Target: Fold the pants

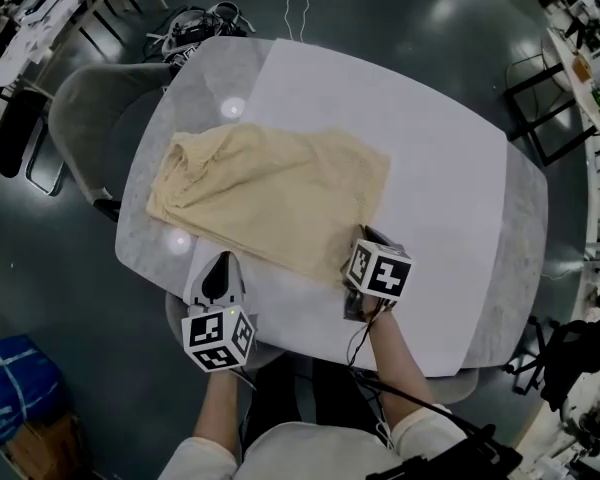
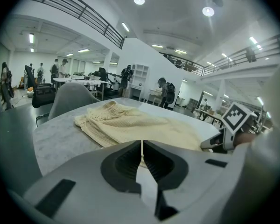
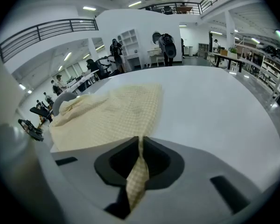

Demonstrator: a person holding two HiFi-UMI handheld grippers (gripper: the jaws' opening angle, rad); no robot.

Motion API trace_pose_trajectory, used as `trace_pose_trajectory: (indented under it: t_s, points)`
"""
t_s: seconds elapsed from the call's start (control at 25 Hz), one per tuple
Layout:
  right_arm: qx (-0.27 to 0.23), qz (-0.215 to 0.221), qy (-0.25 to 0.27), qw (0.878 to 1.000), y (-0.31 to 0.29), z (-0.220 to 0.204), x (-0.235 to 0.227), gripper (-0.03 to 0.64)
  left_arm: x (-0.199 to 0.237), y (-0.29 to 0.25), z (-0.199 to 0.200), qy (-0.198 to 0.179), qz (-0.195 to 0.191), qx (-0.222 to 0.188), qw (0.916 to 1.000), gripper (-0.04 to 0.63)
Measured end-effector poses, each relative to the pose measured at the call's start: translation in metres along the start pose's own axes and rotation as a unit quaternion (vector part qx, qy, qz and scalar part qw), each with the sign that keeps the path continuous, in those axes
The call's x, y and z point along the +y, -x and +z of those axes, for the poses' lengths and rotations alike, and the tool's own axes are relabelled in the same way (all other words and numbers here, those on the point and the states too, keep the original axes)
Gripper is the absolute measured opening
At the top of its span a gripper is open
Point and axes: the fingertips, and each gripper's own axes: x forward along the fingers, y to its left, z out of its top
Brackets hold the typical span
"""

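A grey table (image 1: 525,248) is covered across its middle by a white sheet (image 1: 440,188), with bare grey left at 9 and 3 o'clock. Cream pants (image 1: 270,193) are spread over it, partly on the grey at 9 o'clock, partly on the sheet.

Left gripper (image 1: 223,266) fingers together; right gripper (image 1: 368,238) fingers pinched, both tilted down.

Grey marbled table (image 1: 145,223) partly covered by a white sheet (image 1: 440,188). Grey chair (image 1: 85,108) tucked in at far left, tangled cables (image 1: 195,26) on the floor beyond, blue bag (image 1: 15,383) near left. People (image 2: 60,69) at desks far off.
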Motion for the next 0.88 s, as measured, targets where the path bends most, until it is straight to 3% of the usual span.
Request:
trace_pose_trajectory:
  t_s: [0.32,0.64,0.88]
  points:
    - [-0.006,-0.006,0.013,1.000,0.018,0.014,0.014,0.021,0.031,0.012,0.018,0.015,0.019,-0.008,0.9997,0.017]
    - [-0.047,0.009,0.084,0.995,0.039,0.054,0.097,0.020,0.073,0.022,0.042,0.000,0.017,-0.020,0.9997,0.017]
    - [-0.072,0.027,0.106,0.991,0.045,0.078,0.158,0.020,0.112,0.036,0.066,0.007,0.023,-0.047,0.9986,0.017]
